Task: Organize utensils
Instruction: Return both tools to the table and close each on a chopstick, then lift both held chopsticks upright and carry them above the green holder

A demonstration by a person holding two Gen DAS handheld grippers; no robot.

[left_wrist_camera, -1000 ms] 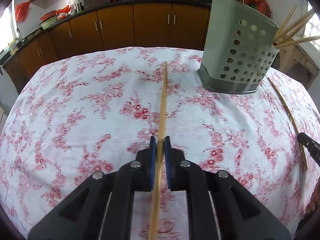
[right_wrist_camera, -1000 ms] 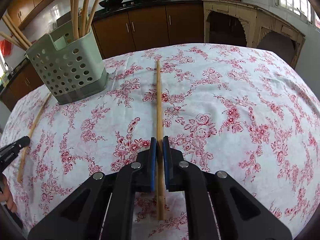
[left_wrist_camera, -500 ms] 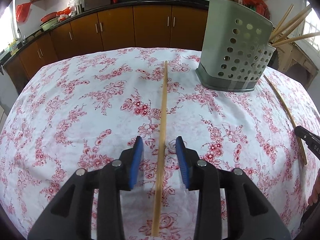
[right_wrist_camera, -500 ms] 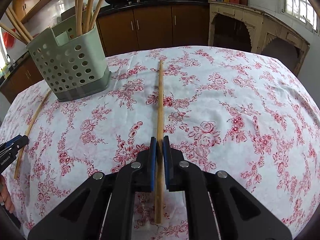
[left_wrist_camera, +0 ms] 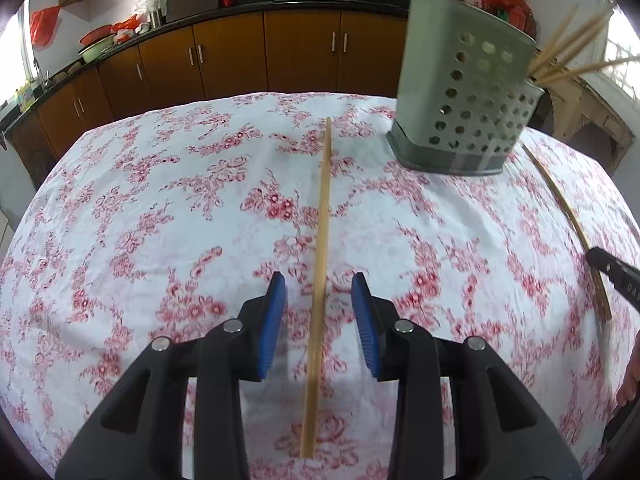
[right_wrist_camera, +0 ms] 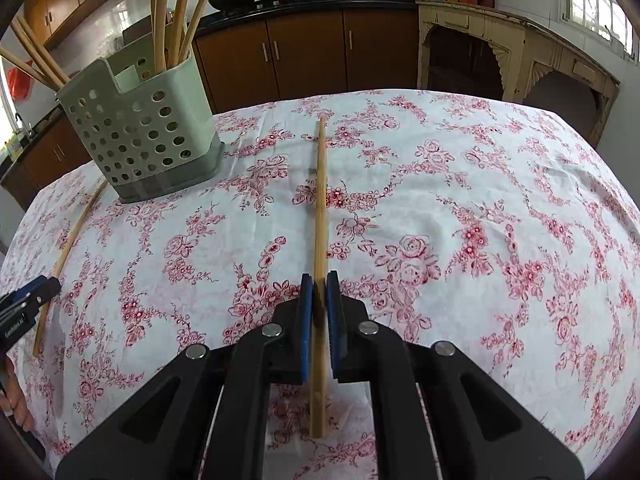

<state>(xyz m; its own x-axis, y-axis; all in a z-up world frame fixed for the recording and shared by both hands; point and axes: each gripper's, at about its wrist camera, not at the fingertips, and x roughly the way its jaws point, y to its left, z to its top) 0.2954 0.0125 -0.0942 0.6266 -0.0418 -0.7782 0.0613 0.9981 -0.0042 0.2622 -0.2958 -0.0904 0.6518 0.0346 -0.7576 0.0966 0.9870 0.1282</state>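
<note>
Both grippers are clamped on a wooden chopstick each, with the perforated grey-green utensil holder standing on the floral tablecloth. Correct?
Not quite. Only the right gripper is clamped on its wooden chopstick. The left wrist view shows the left gripper open, jaws apart either side of its chopstick.

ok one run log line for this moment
left hand-held gripper: open astride chopstick | right hand-held gripper: shut on second chopstick | utensil holder: upright

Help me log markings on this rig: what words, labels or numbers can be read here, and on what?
"DAS", cut off by the frame edge: on the right gripper, seen from the left wrist view.
White lettering on the left gripper, seen from the right wrist view: too small to read.
No text on the utensil holder or the held chopstick.
</note>
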